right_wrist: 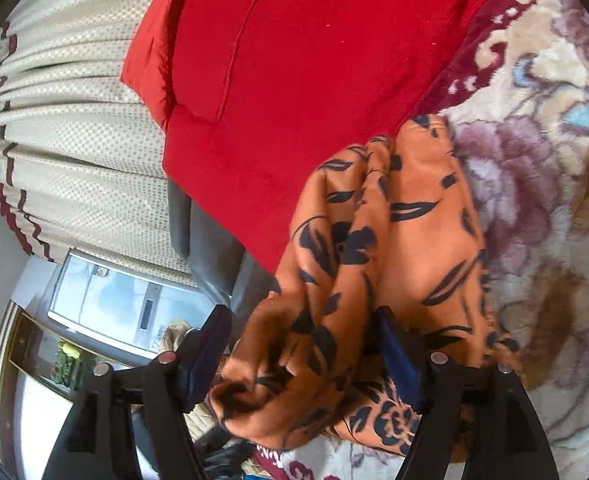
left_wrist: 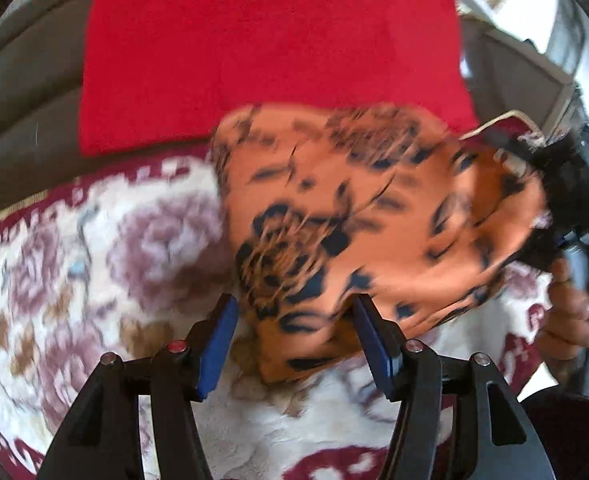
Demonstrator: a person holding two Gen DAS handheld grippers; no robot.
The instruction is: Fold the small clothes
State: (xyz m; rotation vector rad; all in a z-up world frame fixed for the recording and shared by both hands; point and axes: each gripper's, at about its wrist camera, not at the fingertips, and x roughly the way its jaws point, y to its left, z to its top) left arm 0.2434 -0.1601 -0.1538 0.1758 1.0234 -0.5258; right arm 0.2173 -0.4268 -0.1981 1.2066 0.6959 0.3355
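An orange garment with a black flower print [left_wrist: 374, 216] lies bunched on a floral blanket [left_wrist: 94, 240]. My left gripper [left_wrist: 294, 344] is open, its blue pads either side of the garment's near corner, which sits between the fingers. In the right wrist view the same garment [right_wrist: 394, 240] hangs in folds in front of my right gripper [right_wrist: 298, 364], whose jaws stand wide apart with cloth bunched between them. The right gripper also shows in the left wrist view [left_wrist: 566, 200] at the garment's far right edge, held by a hand [left_wrist: 570, 312].
A red cloth [left_wrist: 270, 52] lies behind the garment over a grey sofa back [left_wrist: 26, 80]. A red cushion [right_wrist: 214, 40], a beige dotted curtain [right_wrist: 74, 120] and a window [right_wrist: 114, 304] show in the right wrist view.
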